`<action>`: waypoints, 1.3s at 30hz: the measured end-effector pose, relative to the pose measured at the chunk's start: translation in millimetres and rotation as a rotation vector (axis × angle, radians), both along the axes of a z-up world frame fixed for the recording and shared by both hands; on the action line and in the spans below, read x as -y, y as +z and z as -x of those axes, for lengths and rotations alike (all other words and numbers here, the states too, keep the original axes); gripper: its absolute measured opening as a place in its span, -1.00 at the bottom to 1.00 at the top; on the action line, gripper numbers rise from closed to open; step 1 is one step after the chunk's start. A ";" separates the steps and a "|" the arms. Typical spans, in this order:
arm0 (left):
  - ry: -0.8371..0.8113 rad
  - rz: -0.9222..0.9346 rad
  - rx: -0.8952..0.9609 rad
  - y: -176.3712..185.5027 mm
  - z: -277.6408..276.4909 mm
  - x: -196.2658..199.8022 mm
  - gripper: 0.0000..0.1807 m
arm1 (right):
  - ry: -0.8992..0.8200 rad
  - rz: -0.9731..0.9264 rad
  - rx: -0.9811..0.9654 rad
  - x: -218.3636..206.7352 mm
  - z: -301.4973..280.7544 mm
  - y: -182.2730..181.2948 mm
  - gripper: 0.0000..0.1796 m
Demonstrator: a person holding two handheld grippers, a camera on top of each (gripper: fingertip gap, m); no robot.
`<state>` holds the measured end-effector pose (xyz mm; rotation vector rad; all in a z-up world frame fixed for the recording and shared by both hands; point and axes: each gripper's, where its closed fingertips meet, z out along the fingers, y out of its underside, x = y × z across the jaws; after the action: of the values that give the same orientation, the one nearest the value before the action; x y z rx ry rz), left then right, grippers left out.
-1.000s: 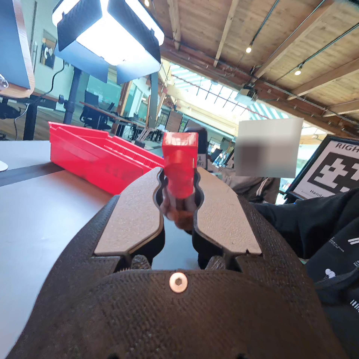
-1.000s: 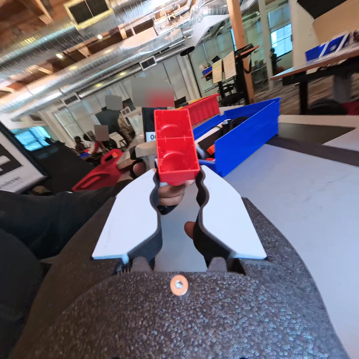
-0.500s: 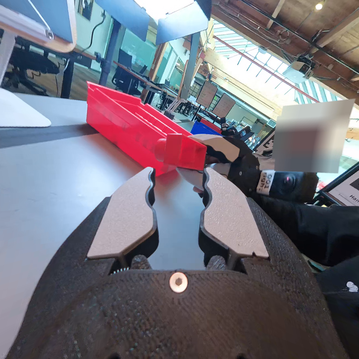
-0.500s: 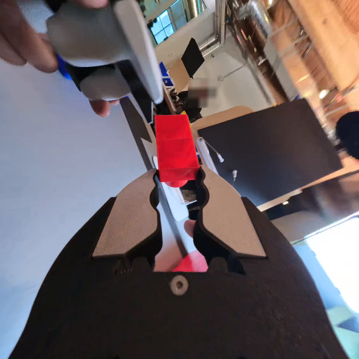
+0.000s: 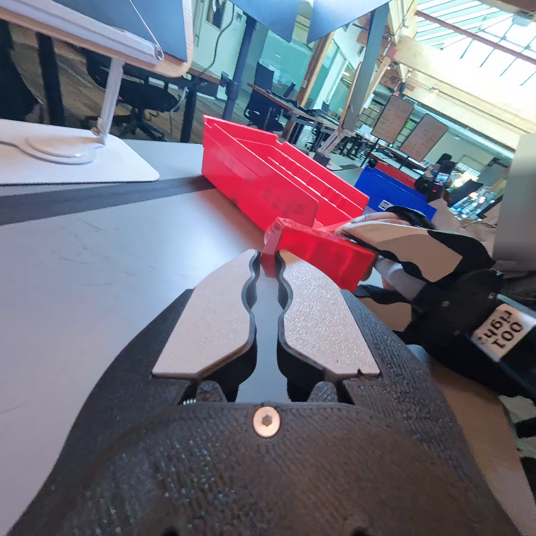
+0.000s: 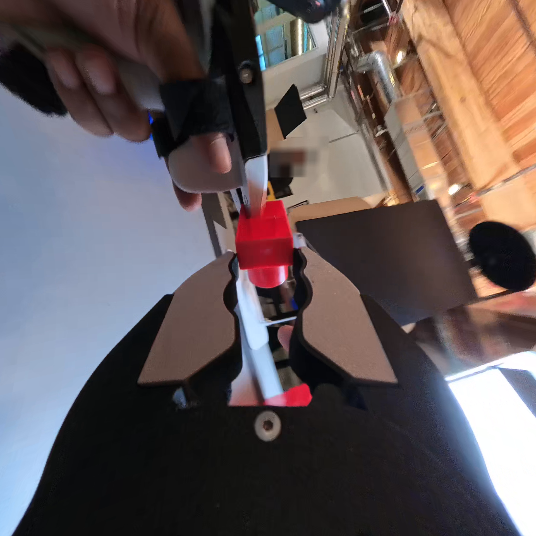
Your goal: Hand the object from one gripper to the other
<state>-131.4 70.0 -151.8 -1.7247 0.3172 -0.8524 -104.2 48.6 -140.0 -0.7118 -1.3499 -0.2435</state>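
A red toy brick point(image 5: 319, 252) is held above the grey table point(image 5: 101, 275) between both grippers. In the left wrist view my left gripper point(image 5: 268, 258) has its jaws nearly together, pinched on the near end of the brick. My right gripper point(image 5: 359, 249) comes in from the right and clamps the other end. In the right wrist view my right gripper point(image 6: 265, 258) is shut on the brick point(image 6: 262, 243), with a round stud showing between the jaws. The left gripper point(image 6: 252, 208) reaches down from above onto the brick's far end, held by a hand point(image 6: 116, 72).
A long red bin point(image 5: 275, 179) lies on the table just beyond the brick, with a blue bin point(image 5: 388, 191) behind it. A white stand base point(image 5: 72, 162) sits at the far left. A dark strip point(image 5: 87, 197) crosses the table. The grippers' ends are close to 4 centimeters from one another.
One second ago my left gripper held the brick. Half a second ago it was open and empty while the right gripper held the brick. Now the left gripper has closed on the brick's end again.
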 end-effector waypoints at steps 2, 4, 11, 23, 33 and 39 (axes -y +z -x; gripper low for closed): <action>0.052 -0.042 -0.012 6.1 8.1 -2.4 -0.90 | 0.047 0.195 -0.083 2.5 1.6 0.8 -0.53; 0.113 -0.083 -0.019 12.4 20.1 -5.1 -0.90 | 0.088 0.456 -0.172 1.9 3.1 0.2 -0.38; 0.320 -0.348 -0.247 39.7 44.6 -2.7 -0.90 | 0.271 1.253 -0.412 8.7 10.0 -5.2 -0.44; 0.411 -0.655 -0.509 60.1 6.5 19.6 -0.89 | 0.271 1.434 -0.654 6.3 8.0 4.4 -0.74; 0.048 -0.369 -0.267 27.4 -25.3 17.9 -0.62 | 0.125 1.020 -0.664 -32.7 -28.9 27.1 -0.84; -0.118 -0.228 -0.110 20.7 -37.0 23.6 -0.39 | 0.036 0.801 -0.592 -45.9 -44.1 33.8 -0.87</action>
<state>-94.4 46.4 -131.1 -1.5539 0.5735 -0.7753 -60.1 94.5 -106.3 -1.2976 -0.8534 0.5418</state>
